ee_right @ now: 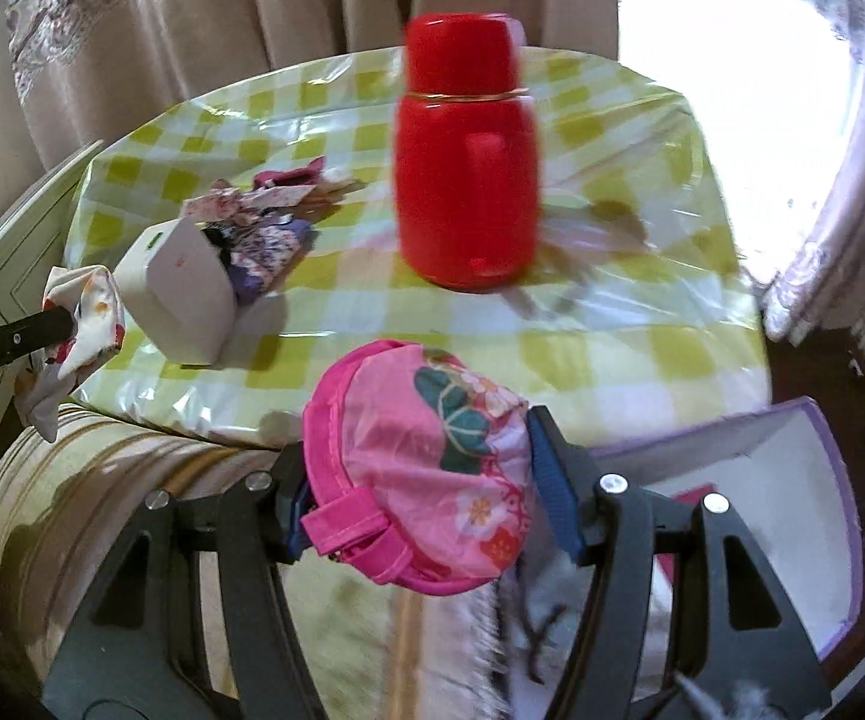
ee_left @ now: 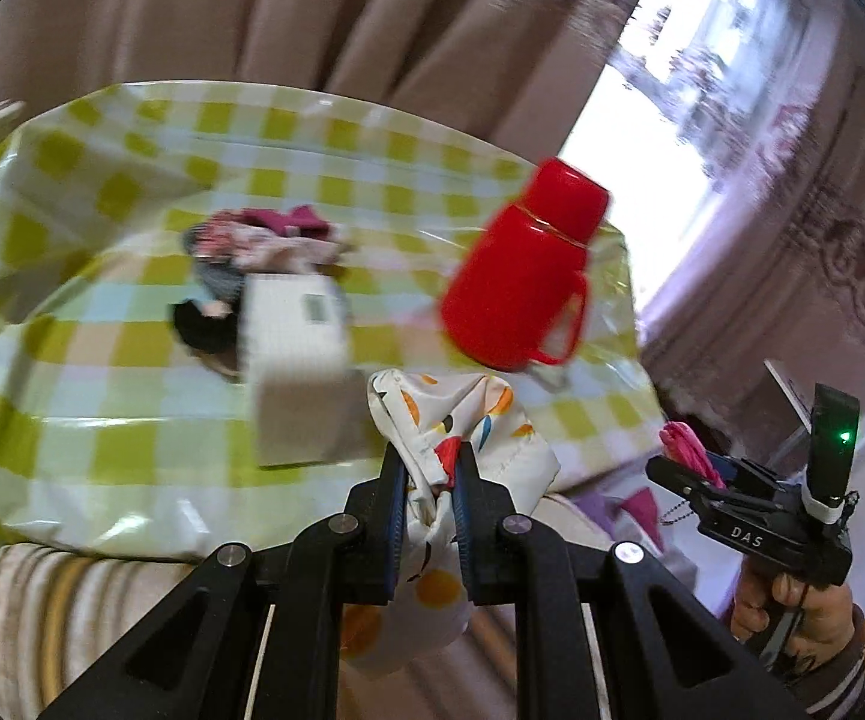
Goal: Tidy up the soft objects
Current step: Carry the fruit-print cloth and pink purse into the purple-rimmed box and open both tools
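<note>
Left wrist view: the left gripper [ee_left: 429, 468] pinches a white cloth pouch with coloured spots [ee_left: 468, 420] between its nearly closed blue pads, the fabric bunching above and hanging below them at about 6 o'clock, just off the near edge of the green checked tablecloth [ee_left: 102, 276]. At 4 o'clock the right gripper [ee_left: 696, 468], held by a hand [ee_left: 804, 606], carries a bit of pink fabric. Right wrist view: that gripper [ee_right: 426, 480] clamps a pink floral pouch [ee_right: 420, 468] with its jaws partly spread around it, at 6 o'clock. On the table, a red flask [ee_right: 468, 168] stands at 12 o'clock, a white box [ee_right: 183, 294] at 9 o'clock, with a pile of small cloth items [ee_right: 270, 222] just behind it. A purple-rimmed open box [ee_right: 792, 480] sits at 4 o'clock.
</note>
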`<state>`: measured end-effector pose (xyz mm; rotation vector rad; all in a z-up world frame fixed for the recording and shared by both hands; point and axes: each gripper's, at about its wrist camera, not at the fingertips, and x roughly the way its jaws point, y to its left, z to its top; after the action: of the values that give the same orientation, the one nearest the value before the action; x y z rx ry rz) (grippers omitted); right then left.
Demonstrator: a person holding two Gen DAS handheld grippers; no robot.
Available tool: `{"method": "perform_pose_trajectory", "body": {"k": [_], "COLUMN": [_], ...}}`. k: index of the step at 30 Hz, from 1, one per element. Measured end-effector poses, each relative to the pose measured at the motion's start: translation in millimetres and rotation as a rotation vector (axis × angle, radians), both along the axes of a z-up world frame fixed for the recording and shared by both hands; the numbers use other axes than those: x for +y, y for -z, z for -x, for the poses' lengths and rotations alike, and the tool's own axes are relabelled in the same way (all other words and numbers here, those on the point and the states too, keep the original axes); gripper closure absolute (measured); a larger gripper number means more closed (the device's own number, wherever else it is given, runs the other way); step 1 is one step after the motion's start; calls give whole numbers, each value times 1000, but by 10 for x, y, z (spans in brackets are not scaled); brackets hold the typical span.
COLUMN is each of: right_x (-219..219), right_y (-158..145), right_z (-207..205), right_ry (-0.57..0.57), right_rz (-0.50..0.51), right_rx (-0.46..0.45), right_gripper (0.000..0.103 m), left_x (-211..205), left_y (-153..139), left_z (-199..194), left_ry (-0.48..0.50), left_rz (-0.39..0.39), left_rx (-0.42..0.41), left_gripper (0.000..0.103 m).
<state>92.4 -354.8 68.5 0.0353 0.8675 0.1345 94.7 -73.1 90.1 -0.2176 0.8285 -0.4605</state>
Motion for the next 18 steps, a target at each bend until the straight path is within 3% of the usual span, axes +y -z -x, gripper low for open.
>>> {"method": "perform_pose_trajectory", "body": {"k": [18], "right_x": [-1414], "right_y": [-100], "right_z": [621], "right_ry": [261], "right_rz": [39], "right_rx": [-38], "right_gripper": [39], "left_x": [-1692], "left_y": [18], "left_z": [299], "left_ry": [325], "left_rz": [-41], "left_rx": [52], "left_gripper": [87]}}
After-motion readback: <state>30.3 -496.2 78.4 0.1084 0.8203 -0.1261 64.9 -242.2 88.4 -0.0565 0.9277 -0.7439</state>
